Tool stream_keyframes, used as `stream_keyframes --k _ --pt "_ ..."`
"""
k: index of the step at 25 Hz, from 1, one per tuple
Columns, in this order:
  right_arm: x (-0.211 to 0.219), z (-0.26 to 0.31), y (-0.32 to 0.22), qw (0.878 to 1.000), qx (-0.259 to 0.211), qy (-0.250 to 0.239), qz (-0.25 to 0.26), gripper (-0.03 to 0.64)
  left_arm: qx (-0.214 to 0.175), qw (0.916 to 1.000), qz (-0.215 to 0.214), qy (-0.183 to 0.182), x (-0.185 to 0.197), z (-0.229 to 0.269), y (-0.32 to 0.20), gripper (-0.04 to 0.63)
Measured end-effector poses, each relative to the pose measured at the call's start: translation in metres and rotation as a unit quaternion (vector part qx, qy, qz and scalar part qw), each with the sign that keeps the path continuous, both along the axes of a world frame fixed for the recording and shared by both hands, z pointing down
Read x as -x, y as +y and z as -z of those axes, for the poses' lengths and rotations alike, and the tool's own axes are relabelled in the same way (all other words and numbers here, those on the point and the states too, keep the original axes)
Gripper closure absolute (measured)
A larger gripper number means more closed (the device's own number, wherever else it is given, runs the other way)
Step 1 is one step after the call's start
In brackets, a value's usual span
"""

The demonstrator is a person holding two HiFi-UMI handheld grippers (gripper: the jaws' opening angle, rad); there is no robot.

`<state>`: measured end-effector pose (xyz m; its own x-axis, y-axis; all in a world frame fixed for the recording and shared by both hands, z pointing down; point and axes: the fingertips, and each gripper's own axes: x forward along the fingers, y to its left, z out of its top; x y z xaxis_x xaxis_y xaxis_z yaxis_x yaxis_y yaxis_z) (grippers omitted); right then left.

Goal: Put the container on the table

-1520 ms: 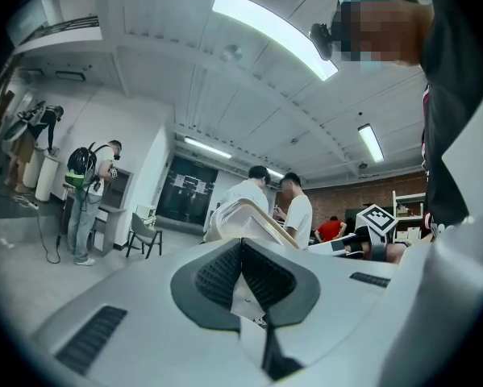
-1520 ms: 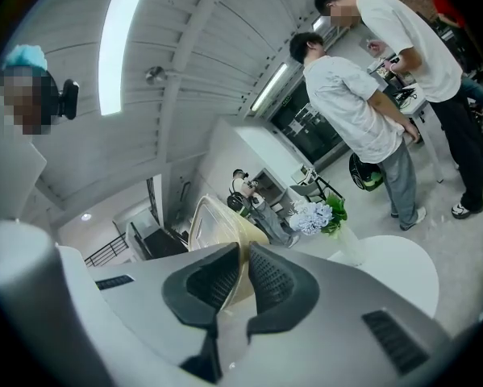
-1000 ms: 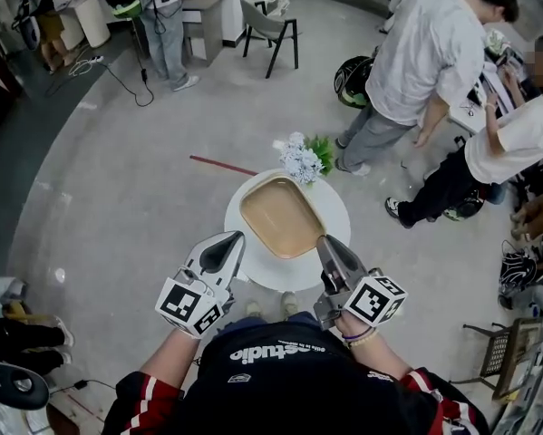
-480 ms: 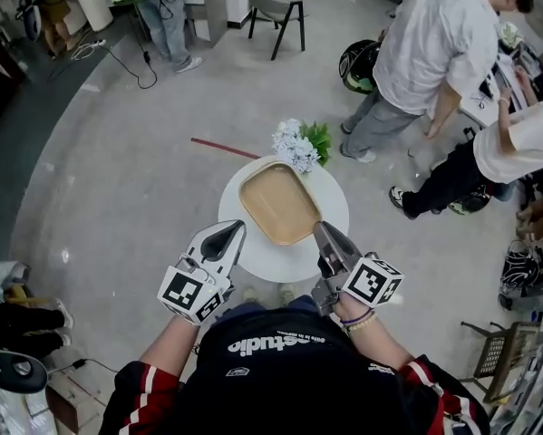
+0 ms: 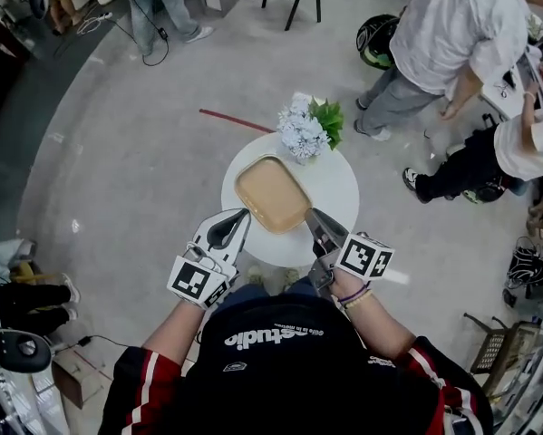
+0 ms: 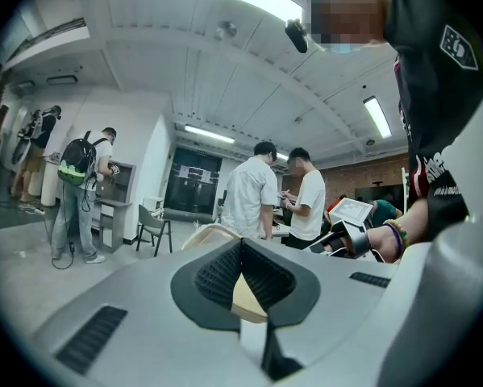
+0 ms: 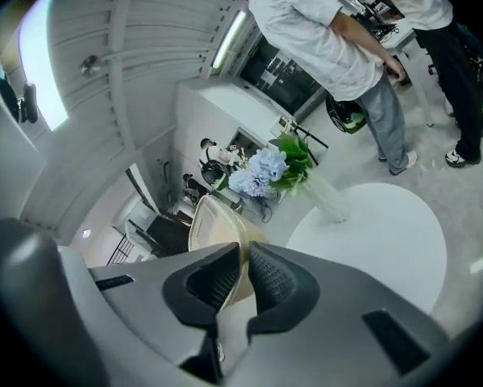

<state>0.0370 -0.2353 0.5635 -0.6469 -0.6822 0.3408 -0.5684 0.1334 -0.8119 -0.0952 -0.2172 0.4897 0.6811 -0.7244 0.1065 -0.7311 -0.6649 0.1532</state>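
container (image 5: 271, 193): tan, shallow, centre frame, over round white table (image 5: 342, 188); contact with top unclear. left gripper (image 5: 238, 217) and right gripper (image 5: 313, 216) each pinch its near rim at opposite corners, likely for level carry. flowers (image 5: 304, 132) at table's upper edge, just beside container.

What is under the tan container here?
The round white table lies beneath the container, which the left tongs and right tongs grip at its near edge. The tabletop directly below is covered, so whether the container touches it cannot be judged.
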Motion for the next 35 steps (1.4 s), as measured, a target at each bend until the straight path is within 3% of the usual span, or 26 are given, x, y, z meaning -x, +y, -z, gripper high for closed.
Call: stream_keyframes --k 15,29,35 --pt "0.006 -0.184 -0.055 0.993 0.118 0.004 -0.016 0.565 0.027 0.9987 0.039 -0.017 0.004 -0.097 -0.04 0.572" --pt "0.011 -0.281 -0.069 0.979 0.199 0.023 -0.039 0.565 0.063 0.9962 0.059 -0.008 0.018 -0.123 -0.039 0.572" --pt "0.014 -0.3 -0.069 0.976 0.214 0.022 -0.038 0.561 0.088 0.9943 0.054 -0.029 0.027 -0.137 -0.033 0.572"
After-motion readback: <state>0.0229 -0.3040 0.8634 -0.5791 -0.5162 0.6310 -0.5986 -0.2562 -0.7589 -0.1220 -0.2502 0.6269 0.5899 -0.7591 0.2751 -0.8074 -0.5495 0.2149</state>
